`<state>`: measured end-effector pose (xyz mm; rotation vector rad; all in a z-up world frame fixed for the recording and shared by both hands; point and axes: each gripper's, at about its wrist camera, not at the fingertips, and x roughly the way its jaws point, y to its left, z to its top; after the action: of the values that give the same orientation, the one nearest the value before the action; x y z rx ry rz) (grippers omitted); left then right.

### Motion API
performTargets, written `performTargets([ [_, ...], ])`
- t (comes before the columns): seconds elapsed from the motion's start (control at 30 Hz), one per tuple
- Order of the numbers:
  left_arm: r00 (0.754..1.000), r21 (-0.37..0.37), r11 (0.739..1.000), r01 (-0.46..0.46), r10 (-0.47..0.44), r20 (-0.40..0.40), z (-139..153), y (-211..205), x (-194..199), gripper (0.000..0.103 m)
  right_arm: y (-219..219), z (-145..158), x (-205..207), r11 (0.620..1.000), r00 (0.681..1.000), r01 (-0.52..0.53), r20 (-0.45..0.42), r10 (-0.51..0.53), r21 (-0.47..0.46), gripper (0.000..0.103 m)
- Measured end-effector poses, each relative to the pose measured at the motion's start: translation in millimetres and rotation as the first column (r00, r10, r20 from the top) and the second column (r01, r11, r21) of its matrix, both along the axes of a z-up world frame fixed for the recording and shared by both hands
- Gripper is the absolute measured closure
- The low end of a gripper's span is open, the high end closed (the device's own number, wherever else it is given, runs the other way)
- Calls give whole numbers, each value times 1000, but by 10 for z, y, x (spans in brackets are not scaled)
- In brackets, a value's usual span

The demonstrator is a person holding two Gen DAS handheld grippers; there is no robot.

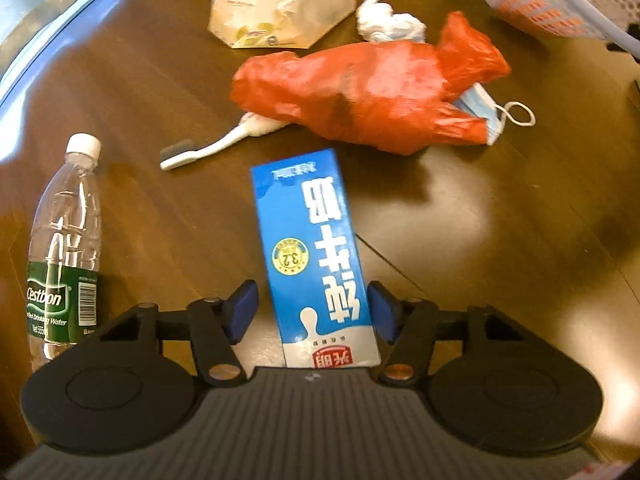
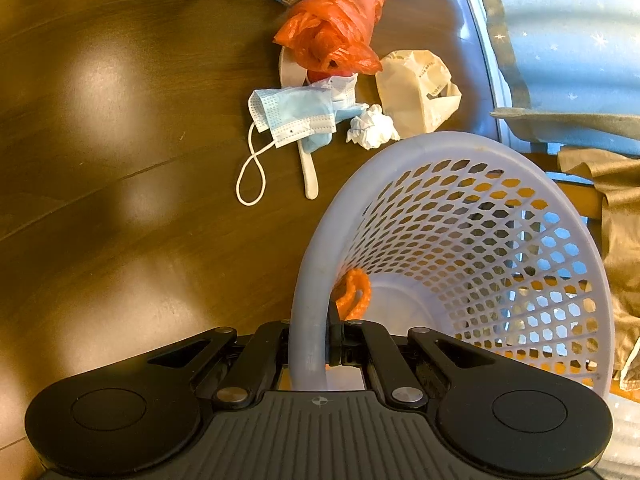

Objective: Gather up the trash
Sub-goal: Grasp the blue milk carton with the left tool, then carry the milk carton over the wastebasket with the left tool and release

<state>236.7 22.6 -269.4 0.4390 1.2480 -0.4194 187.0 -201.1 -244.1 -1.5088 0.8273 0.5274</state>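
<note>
**Trash scattered on a dark wooden table, basket gripped at its rim**

Trash is spread over the wooden table (image 1: 120, 92). A blue milk carton (image 1: 312, 248) is seen lying flat between the pads of the left gripper (image 1: 313, 312); the jaws are spread wide, with a gap visible at the left pad and the right pad close against the carton's edge. A clear water bottle (image 1: 64, 248) lies just left of that gripper. Beyond the carton, a toothbrush (image 1: 200, 150) is partly covered by a crumpled red plastic bag (image 1: 360, 88), under which a blue face mask (image 2: 292, 112) is tucked. A white tissue wad (image 1: 384, 18) and a beige paper bag (image 1: 280, 4) are found farther back.

The rim of a pale purple mesh basket (image 2: 460, 148) is clamped by the right gripper (image 2: 310, 346), its jaws drawn narrow around it. An orange scrap (image 2: 354, 292) is seen inside the basket.
</note>
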Motion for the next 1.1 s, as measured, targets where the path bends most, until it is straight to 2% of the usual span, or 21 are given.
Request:
performTargets([
  [0.13,1000,-6,1000,-1,1,19,5,4,24,60,4,-6,-9,1000,1000,-4,0,4,-1,103],
  [0.4,999,-3,999,38,-38,8,51,-4,-30,61,14,-16,-28,1000,1000,-9,1,9,-6,103],
  [0.57,997,9,997,77,-77,9,249,-11,-110,61,9,-21,-52,1000,1000,-13,-2,13,-15,103],
  [0.9,982,57,984,169,-173,79,1068,-219,-106,61,9,-27,-69,999,1000,-22,-10,21,-45,103],
  [1.0,971,47,979,198,-202,128,1406,-387,-88,61,14,-14,-55,999,1000,-16,-10,15,-47,103],
  [1.1,948,55,966,253,-259,183,1704,-594,-91,61,31,-14,-55,998,1000,-14,-7,14,-53,103],
])
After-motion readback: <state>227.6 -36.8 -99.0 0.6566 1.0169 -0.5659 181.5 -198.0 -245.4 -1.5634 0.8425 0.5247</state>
